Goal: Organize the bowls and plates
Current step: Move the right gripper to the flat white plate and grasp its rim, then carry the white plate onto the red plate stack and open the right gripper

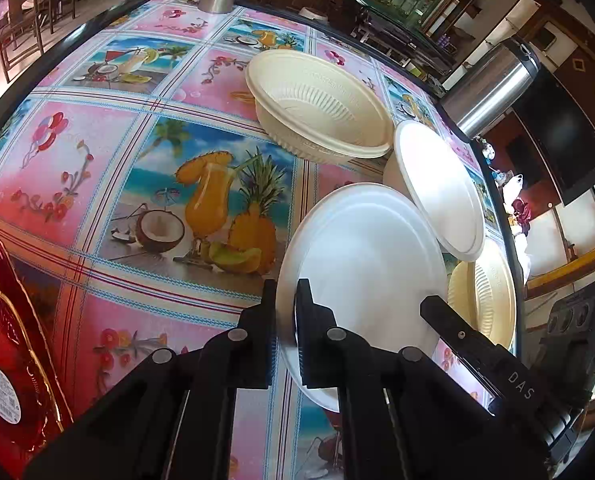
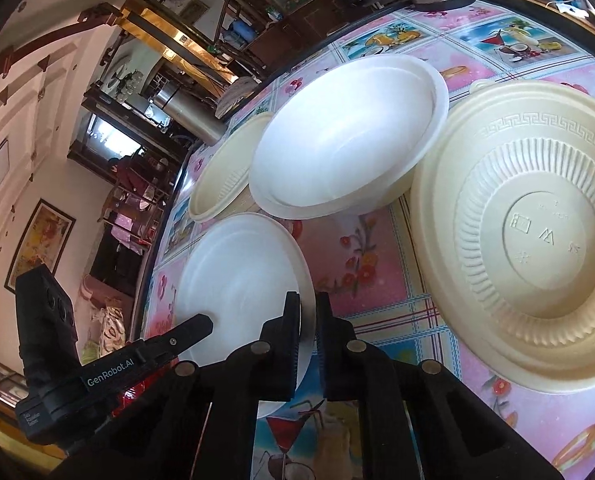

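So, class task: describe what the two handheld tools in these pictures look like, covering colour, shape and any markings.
Both are matte black. The left tool and right tool each have two flat, blocky fingers on hinged link arms joined by round silver pivot pins. Seen from the other's camera, the right one carries white "DAS" lettering on its side, the left one "GenRobot.AI", each with a boxy black camera unit behind. No cables or sleeves show.

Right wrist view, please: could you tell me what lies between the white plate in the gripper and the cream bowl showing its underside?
Only bare, flower-printed tablecloth lies between the white plate and the cream bowl; the right wrist view shows this.
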